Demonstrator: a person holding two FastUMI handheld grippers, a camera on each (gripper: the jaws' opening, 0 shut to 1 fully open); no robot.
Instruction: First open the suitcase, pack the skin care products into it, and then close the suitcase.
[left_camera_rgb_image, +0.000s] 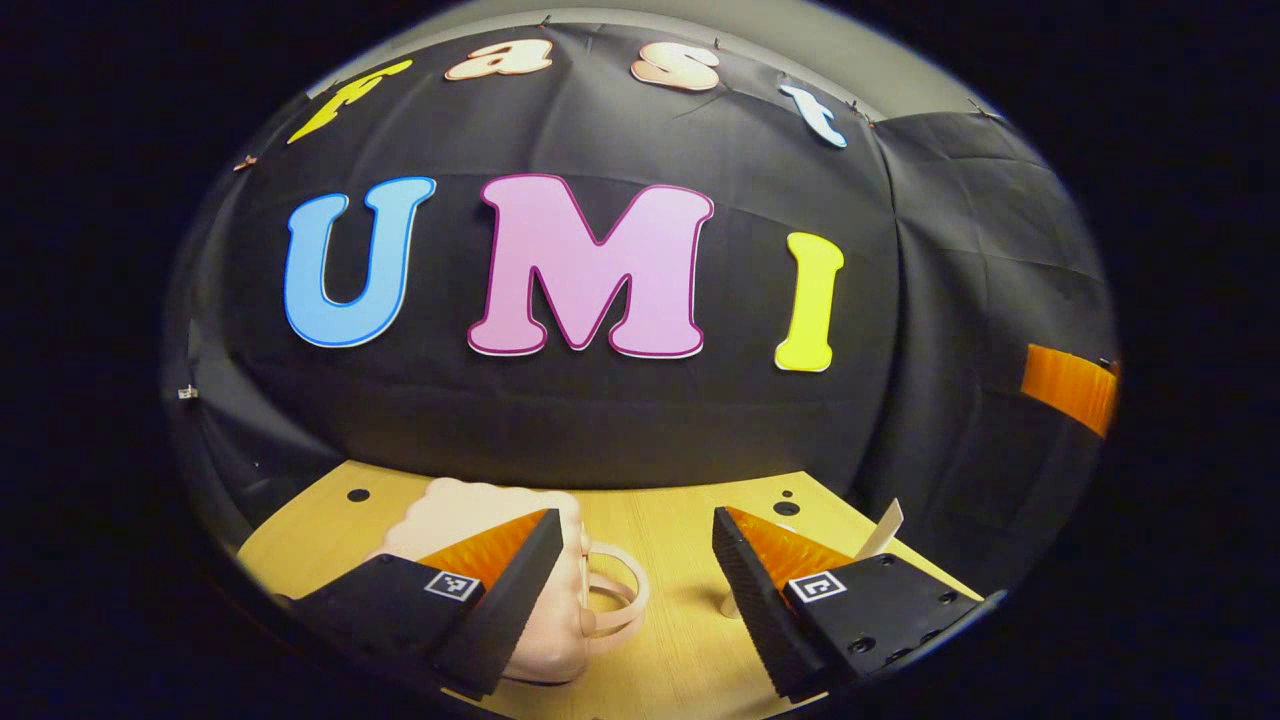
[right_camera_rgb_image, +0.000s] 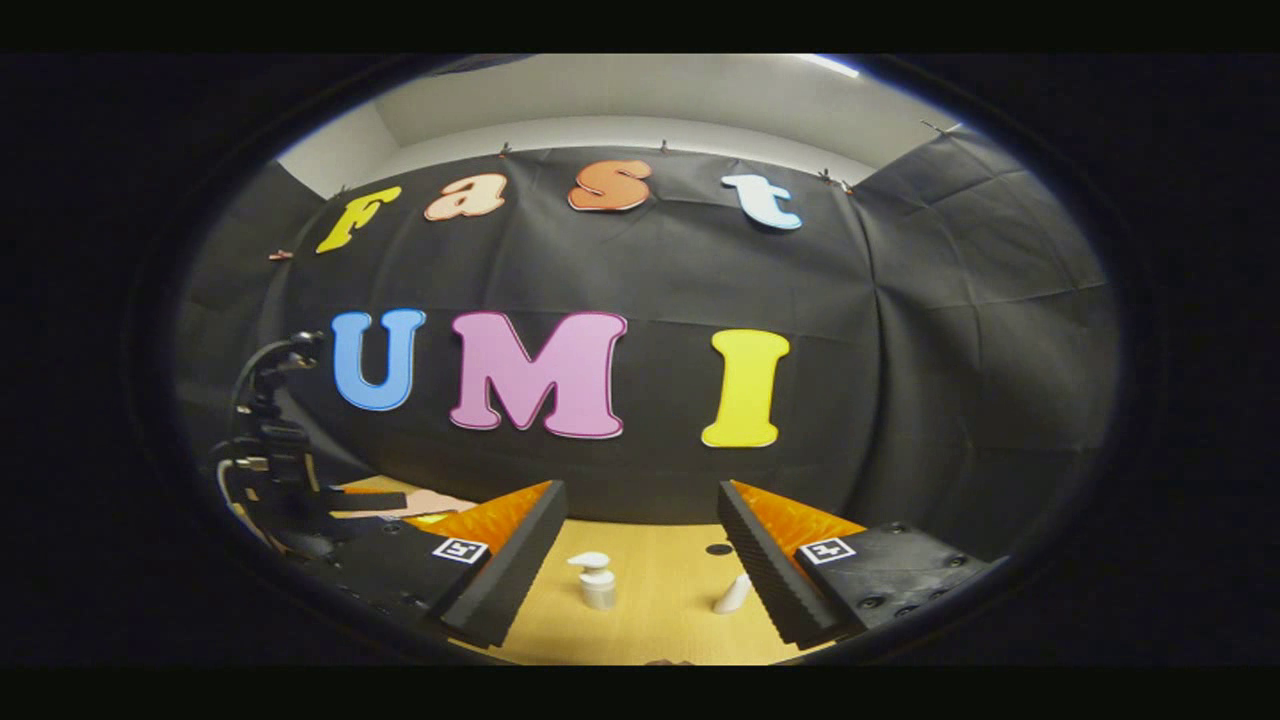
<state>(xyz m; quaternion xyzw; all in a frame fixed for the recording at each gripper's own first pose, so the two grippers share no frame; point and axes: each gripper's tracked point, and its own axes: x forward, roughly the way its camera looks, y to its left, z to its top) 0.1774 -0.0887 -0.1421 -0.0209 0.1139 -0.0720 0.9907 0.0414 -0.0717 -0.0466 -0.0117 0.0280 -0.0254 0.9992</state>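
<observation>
A small pale pink suitcase (left_camera_rgb_image: 470, 515) lies on the wooden table (left_camera_rgb_image: 670, 640), its looped handle (left_camera_rgb_image: 618, 592) pointing toward the gap between my fingers. My left gripper (left_camera_rgb_image: 635, 530) is open just above and in front of it, and one finger hides the case's near side. In the right gripper view, a white pump bottle (right_camera_rgb_image: 596, 580) stands on the table and a small white tube (right_camera_rgb_image: 732, 594) leans near the right finger. My right gripper (right_camera_rgb_image: 640, 500) is open above them, holding nothing. The left gripper (right_camera_rgb_image: 270, 450) and the suitcase (right_camera_rgb_image: 440, 503) appear at the far left.
The table (right_camera_rgb_image: 650, 620) ends at the black cloth wall close behind. It has small dark holes (left_camera_rgb_image: 358, 495) (left_camera_rgb_image: 786, 507) (right_camera_rgb_image: 718, 549). A pale flat tube (left_camera_rgb_image: 885, 530) sticks up behind the left gripper's right finger. Cables hang from the left gripper's body.
</observation>
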